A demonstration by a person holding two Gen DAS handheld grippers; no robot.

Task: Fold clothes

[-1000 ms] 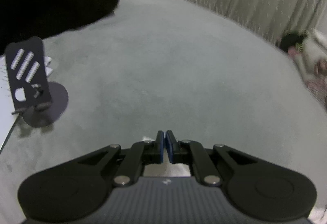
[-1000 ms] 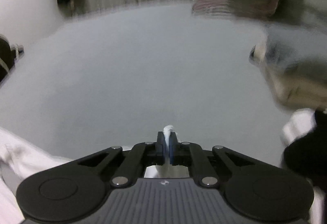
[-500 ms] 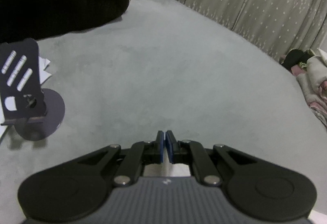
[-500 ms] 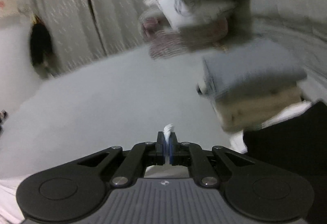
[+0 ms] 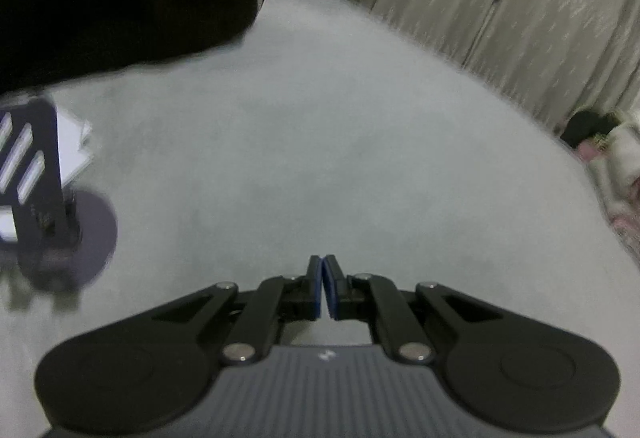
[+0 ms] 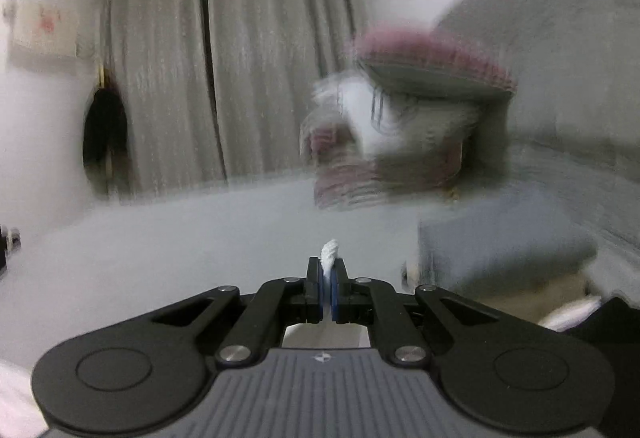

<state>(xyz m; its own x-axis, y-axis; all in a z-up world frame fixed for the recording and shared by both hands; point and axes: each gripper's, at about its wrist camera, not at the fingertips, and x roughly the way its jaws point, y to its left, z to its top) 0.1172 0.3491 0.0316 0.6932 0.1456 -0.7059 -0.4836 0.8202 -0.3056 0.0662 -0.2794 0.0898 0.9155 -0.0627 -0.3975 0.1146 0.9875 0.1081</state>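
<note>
Right gripper (image 6: 329, 284) pinches a white fabric edge (image 6: 330, 256) above the grey bed surface (image 6: 168, 238), left gripper (image 5: 323, 286) pressed together on nothing visible; recommend keeping the cloth taut and level before laying.

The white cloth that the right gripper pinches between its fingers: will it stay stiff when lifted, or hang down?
The white cloth will probably hang limp: only a thin crumpled tuft pokes past the right gripper, so it compresses easily. It seems light, since a narrow pinch holds it. It might slip if pulled hard, as little fabric is caught.
</note>
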